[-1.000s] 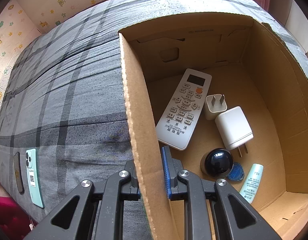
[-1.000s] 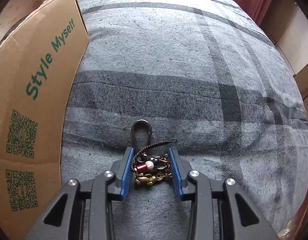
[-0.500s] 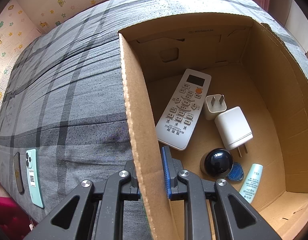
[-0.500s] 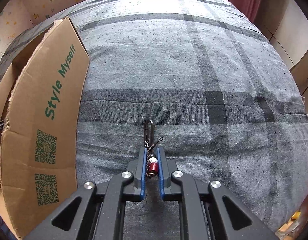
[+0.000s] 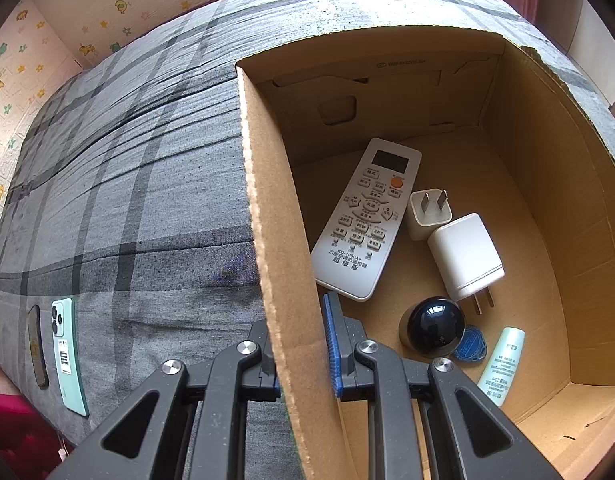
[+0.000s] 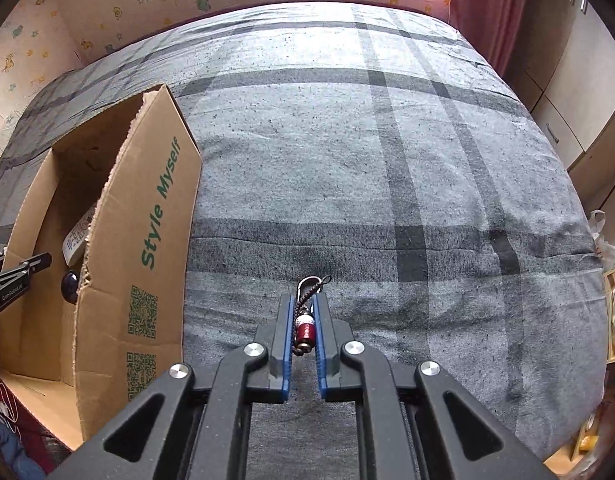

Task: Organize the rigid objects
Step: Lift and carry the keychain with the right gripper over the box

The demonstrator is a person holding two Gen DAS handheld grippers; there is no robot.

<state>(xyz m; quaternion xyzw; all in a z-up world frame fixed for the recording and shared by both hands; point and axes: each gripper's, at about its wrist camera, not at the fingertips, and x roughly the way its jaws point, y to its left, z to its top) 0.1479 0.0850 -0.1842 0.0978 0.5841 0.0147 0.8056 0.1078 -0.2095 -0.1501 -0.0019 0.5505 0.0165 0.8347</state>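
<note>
Item in hand: one keychain (image 6: 305,322), a red-and-white bead charm on braided cord with a metal carabiner, pinched between the blue pads of our right gripper (image 6: 304,330), whose jaws are pressed together on it; it hangs above the grey plaid bedspread (image 6: 387,160), clear of the cloth as far as we can judge. Holding fixture: our left gripper (image 5: 303,344), jaws clamped on the near wall of the cardboard box (image 5: 267,200), one pad outside and one inside. Box contents so far: white remote control (image 5: 365,220), two white plug adapters (image 5: 463,256), a dark glossy round object (image 5: 435,326), a blue tag (image 5: 469,348), a pale green tube (image 5: 501,364). Outstanding on the bedspread: a mint-green phone (image 5: 67,356) with a dark slim item (image 5: 37,346) just beside it. Step, by our reckoning: pick-up done, transfer pending. Next move calls for carrying the keychain left over the box's torn rim, keeping the dangling carabiner clear of it, and releasing above bare floor.
</note>
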